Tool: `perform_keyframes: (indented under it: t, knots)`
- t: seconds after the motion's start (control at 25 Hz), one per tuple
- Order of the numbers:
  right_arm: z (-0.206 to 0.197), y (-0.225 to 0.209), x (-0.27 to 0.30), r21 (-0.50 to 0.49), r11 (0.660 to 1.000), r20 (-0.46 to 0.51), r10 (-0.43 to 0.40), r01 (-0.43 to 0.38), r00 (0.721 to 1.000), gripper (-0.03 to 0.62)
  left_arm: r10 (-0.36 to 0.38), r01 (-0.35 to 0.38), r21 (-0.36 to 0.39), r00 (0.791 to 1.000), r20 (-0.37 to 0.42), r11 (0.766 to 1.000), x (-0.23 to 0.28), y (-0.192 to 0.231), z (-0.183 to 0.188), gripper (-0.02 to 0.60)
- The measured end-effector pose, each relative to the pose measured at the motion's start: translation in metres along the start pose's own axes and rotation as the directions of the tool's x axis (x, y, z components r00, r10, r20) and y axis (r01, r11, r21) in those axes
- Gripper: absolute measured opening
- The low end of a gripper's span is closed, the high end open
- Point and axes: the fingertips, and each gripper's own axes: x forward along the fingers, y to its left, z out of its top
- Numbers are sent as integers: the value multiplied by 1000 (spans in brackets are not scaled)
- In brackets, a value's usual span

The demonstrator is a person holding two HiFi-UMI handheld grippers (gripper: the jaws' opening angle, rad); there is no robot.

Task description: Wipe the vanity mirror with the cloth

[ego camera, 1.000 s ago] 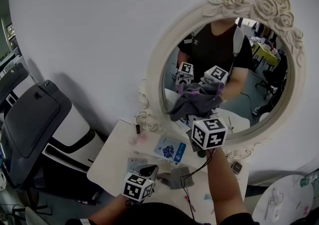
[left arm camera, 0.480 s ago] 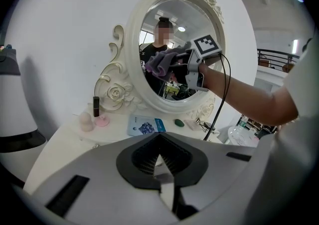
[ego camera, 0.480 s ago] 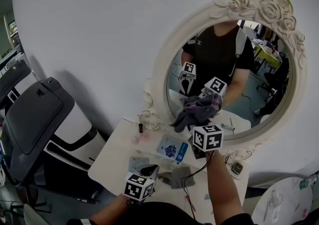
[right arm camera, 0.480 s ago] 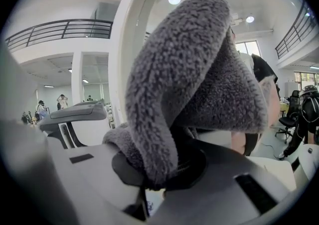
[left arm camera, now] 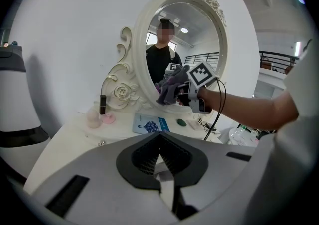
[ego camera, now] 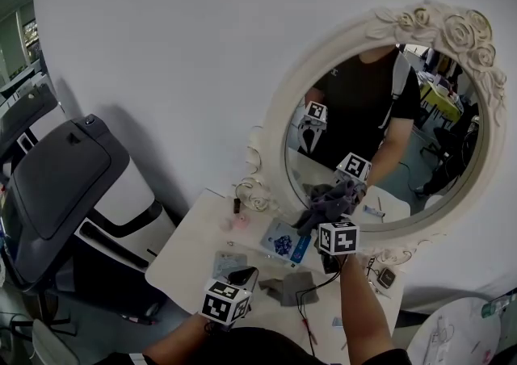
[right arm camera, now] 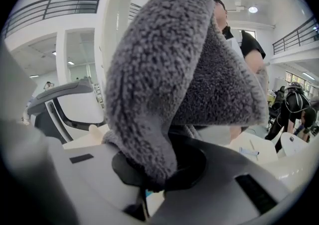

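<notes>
Wipe in progress, cloth low on the vanity mirror
Right gripper is clenched on the grey cloth and holds it against the bottom-left of the glass, just above the lower rim. Left gripper has its jaws together with nothing in them, idle over the front edge of the tabletop. Judged mid-task: no smears or wiped streaks are readable, so what's covered is unclear. Upper and right glass are likely left to do.

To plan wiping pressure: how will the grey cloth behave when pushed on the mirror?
Probably floppy: the cloth droops in folds over the right gripper. Its fleecy pile looks soft, so it should flatten and likely not scratch the mirror.
</notes>
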Motion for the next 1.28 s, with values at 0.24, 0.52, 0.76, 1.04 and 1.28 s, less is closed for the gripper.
perform_keyframes:
  t: [0.24,0.52,0.76,1.04,1.28]
  knots:
    - [-27,-15,4,89,995,9,-42,41,999,34,26,-26,-8,1000,5,1000,-8,13,0,0]
    - [-25,-11,0,65,996,20,-61,60,998,34,7,-7,-1,1000,3,1000,-4,8,1,0]
    - [-32,11,-67,72,997,241,-54,37,969,32,-18,18,10,1000,-5,1000,9,-1,5,0]
    - [-112,11,-132,302,939,253,-246,165,936,34,-63,65,48,997,-34,997,33,-20,9,0]
    - [-129,29,-151,296,940,275,-255,171,927,32,-85,88,93,996,-37,992,48,-33,18,0]
